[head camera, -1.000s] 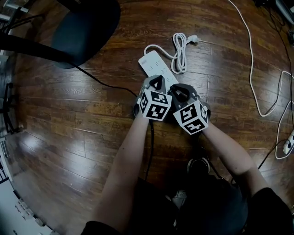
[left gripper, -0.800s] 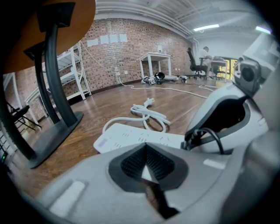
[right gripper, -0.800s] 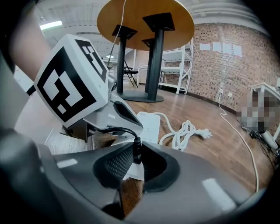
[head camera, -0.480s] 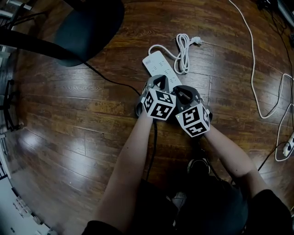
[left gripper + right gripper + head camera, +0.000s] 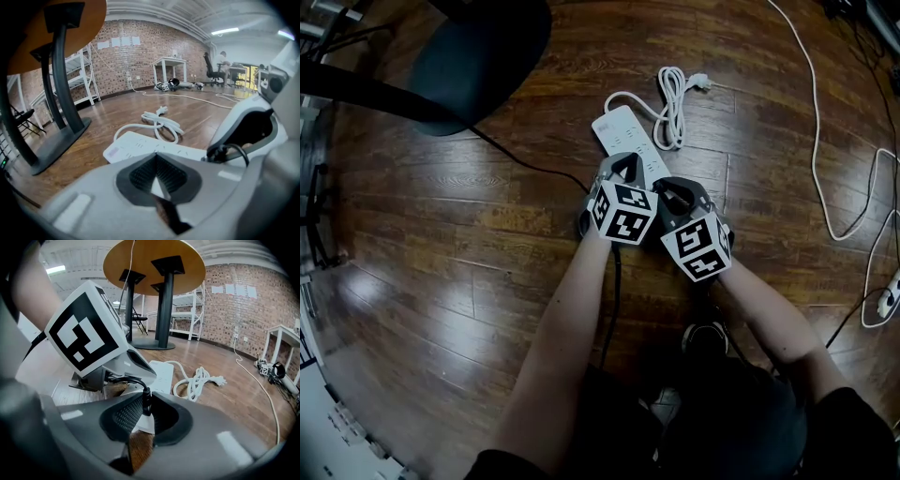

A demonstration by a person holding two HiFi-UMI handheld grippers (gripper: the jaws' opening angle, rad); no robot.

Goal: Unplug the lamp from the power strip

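Black plug [image 5: 146,399] pinched, white power strip [image 5: 628,141] pinned to the wood floor.
My right gripper [image 5: 145,405] has its jaws part closed on the lamp's plug, which stands in the strip's near end, set, I judge, for a pull. My left gripper [image 5: 157,158], jaws together and empty, bears on the strip just beside it, likely so it won't lift.
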